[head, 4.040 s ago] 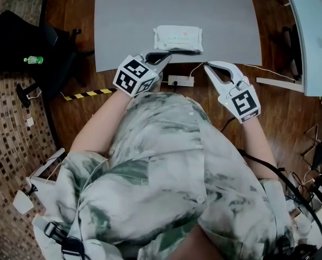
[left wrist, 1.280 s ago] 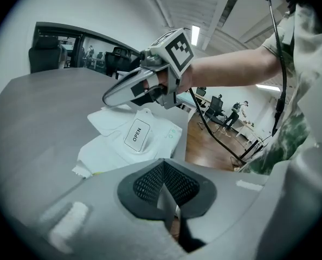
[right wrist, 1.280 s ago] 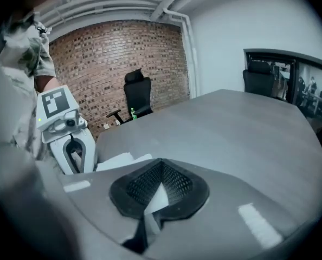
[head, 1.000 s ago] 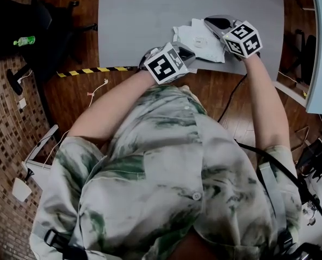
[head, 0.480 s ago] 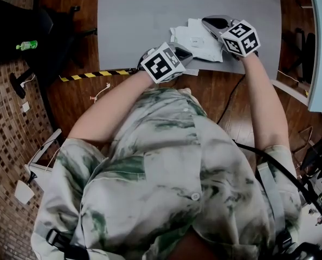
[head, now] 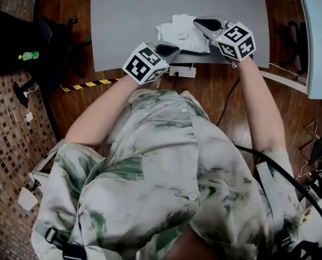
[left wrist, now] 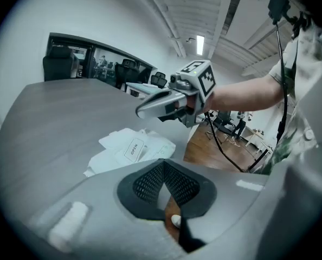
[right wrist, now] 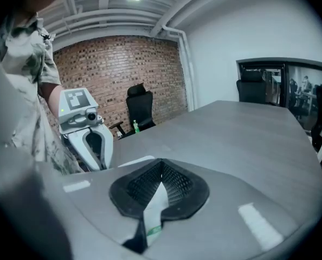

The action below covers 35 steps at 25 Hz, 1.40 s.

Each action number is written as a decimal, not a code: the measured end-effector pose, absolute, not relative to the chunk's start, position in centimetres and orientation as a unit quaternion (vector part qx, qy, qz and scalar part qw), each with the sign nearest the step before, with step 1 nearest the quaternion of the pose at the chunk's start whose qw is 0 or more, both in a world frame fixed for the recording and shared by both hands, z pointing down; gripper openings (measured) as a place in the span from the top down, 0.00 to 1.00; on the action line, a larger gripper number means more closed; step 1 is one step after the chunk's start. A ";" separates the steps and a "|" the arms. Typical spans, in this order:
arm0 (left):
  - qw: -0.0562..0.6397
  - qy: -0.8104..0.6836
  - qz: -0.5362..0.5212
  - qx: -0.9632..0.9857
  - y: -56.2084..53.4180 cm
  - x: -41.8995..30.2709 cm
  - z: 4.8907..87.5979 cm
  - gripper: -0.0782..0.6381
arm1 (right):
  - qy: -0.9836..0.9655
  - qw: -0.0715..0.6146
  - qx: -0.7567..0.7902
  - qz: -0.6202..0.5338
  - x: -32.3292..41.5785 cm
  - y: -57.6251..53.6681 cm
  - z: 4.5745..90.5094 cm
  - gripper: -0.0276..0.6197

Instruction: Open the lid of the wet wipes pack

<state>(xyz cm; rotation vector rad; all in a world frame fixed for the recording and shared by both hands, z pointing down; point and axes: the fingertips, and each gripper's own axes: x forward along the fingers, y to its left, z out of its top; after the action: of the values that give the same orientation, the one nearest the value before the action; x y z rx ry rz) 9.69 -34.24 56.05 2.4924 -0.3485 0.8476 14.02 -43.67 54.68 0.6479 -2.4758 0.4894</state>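
The white wet wipes pack [head: 178, 33] lies crumpled and skewed near the front edge of the grey table [head: 134, 15]. In the left gripper view its flap label reading OPEN [left wrist: 133, 149] sits flat on the pack [left wrist: 112, 157]. My right gripper [head: 197, 22] hovers over the pack's right part with jaws together; from the side [left wrist: 140, 111] a strip of table shows under its tip. White wrapper with green print [right wrist: 154, 207] shows behind its closed tips [right wrist: 161, 164]. My left gripper [head: 174, 49] is shut and empty [left wrist: 163, 164] at the pack's near-left corner.
A white power strip [head: 181, 71] and cables lie on the wood floor under the table's front edge. Yellow-black tape [head: 88, 84], a black office chair [head: 20, 37] and a green bottle [head: 28, 54] are at the left. Another table [head: 318, 42] stands at the right.
Four seconds ago both grippers were short of the table and the pack lay flat and square. Over the last second the left gripper drew back from the pack's near edge; the right stays over it.
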 end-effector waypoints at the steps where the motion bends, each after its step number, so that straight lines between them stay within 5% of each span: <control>1: 0.238 -0.136 0.303 0.913 -34.1 9.6 55.3 0.89 | -0.918 0.262 0.242 0.171 14.2 -42.7 53.9 0.95; 19: 0.217 -0.204 0.282 0.912 -20.9 7.5 44.3 0.89 | -0.923 0.220 0.285 0.135 17.5 -20.8 45.1 0.95; 35: 0.188 -0.129 0.223 0.948 -6.0 -5.7 41.3 0.89 | -0.886 0.229 0.383 0.126 3.7 -3.0 41.0 0.95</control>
<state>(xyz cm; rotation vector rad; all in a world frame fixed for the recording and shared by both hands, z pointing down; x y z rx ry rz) -5.74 -6.01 41.26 2.6667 -0.3619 0.6271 3.69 -3.02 40.98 1.0530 -2.4390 0.3459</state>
